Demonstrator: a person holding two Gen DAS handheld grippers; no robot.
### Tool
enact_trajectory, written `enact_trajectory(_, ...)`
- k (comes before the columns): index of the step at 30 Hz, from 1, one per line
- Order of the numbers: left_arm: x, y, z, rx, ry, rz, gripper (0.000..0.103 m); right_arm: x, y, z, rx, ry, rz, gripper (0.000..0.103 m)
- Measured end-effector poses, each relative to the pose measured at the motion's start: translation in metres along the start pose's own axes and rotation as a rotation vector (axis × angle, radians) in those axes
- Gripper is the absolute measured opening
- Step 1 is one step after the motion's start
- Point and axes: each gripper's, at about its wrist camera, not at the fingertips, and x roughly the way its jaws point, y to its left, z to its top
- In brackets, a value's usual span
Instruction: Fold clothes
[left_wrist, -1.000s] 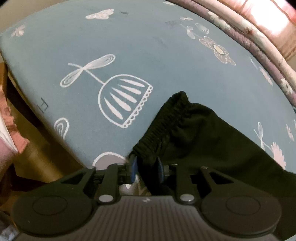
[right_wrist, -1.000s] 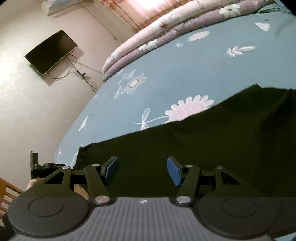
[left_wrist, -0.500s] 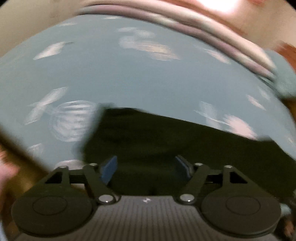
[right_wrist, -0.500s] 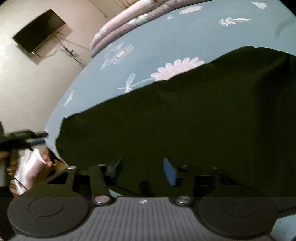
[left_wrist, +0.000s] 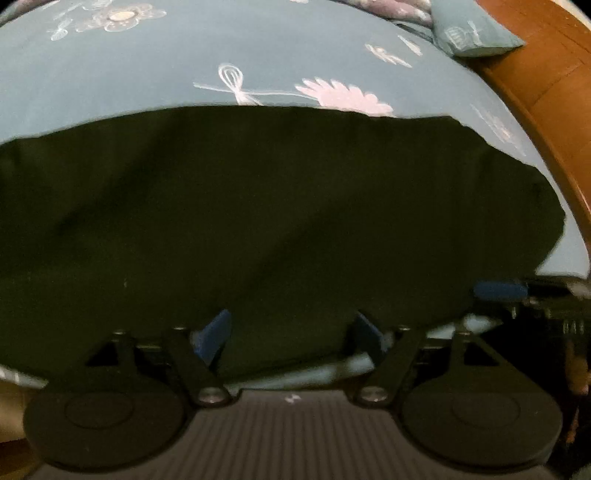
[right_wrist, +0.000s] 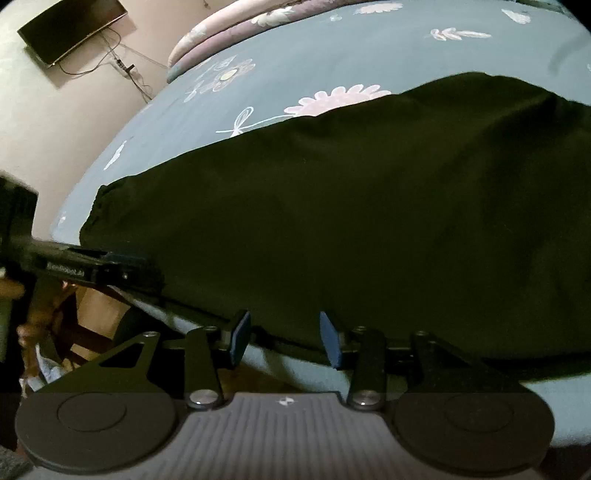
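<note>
Blue floral bedsheet (left_wrist: 258, 44) is spread with a dark garment (left_wrist: 277, 206), just released by the left gripper (left_wrist: 291, 332); the right gripper (right_wrist: 282, 339) is likewise held agape, another grasp seemingly awaited.

We hold the left gripper (left_wrist: 291, 334) low and level, jaws spread wide and empty. Our right gripper (right_wrist: 283, 338) sits likewise, jaws parted, nothing between its blue pads (right_wrist: 330, 339).

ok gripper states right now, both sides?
Left gripper: open, holding nothing, jaws apart at the near edge of the black garment.
Right gripper: open, holding nothing, jaws apart at the garment's near edge.
</note>
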Motion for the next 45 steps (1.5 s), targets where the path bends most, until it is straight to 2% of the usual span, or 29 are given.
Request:
enact_trajectory(3,-0.007,-0.004,-0.001,0.012,0.057,0.037,0.078,-0.006,0.003,0.002,-0.017,-0.009,-0.015,0.047)
enact_trajectory(5,-0.016,-0.009,0.002,0.03,0.053,0.077,0.078,-0.016,0.003,0.004,-0.025,-0.054,-0.039,0.048)
enact_trajectory(7,-0.026,-0.011,0.009,0.049,-0.005,0.083,0.078,-0.024,-0.003,0.008,-0.003,-0.101,-0.058,0.049)
enact_trajectory(10,-0.017,-0.008,0.009,0.03,-0.002,0.075,0.079,-0.031,-0.025,0.01,0.101,-0.147,-0.109,0.049)
enact_trajectory(13,-0.008,-0.005,0.008,0.01,0.005,0.067,0.079,-0.031,-0.044,0.002,0.188,-0.135,-0.157,0.052)
enact_trajectory(15,-0.001,-0.003,0.008,-0.004,0.009,0.061,0.085,-0.031,-0.05,-0.007,0.194,-0.113,-0.154,0.053)
enact_trajectory(18,-0.004,-0.009,0.009,-0.001,0.028,0.089,0.084,-0.047,-0.057,-0.013,0.21,-0.14,-0.141,0.052)
enact_trajectory(20,-0.01,-0.016,0.013,0.009,0.03,0.113,0.084,-0.07,-0.069,-0.011,0.253,-0.226,-0.168,0.052)
enact_trajectory(23,-0.021,-0.038,0.023,0.059,-0.013,0.077,0.085,-0.109,-0.102,-0.011,0.378,-0.37,-0.229,0.052)
enact_trajectory(26,-0.012,-0.065,0.034,0.118,-0.016,0.04,0.085,-0.138,-0.145,-0.018,0.533,-0.49,-0.303,0.052)
enact_trajectory(29,0.009,-0.091,0.041,0.176,-0.011,0.075,0.085,-0.156,-0.18,-0.029,0.654,-0.563,-0.342,0.046)
enact_trajectory(32,0.025,-0.108,0.041,0.187,-0.005,0.096,0.085,-0.158,-0.205,-0.036,0.743,-0.572,-0.318,0.046)
enact_trajectory(36,0.044,-0.114,0.033,0.169,0.021,0.093,0.085,-0.146,-0.222,-0.038,0.78,-0.541,-0.367,0.045)
enact_trajectory(41,0.048,-0.108,0.027,0.114,0.015,0.078,0.089,-0.147,-0.219,-0.053,0.818,-0.625,-0.391,0.044)
enact_trajectory(43,0.05,-0.107,0.027,0.104,0.013,0.074,0.09,-0.152,-0.212,-0.056,0.816,-0.669,-0.434,0.044)
enact_trajectory(45,0.052,-0.109,0.026,0.105,0.011,0.074,0.095,-0.151,-0.213,-0.052,0.789,-0.648,-0.48,0.045)
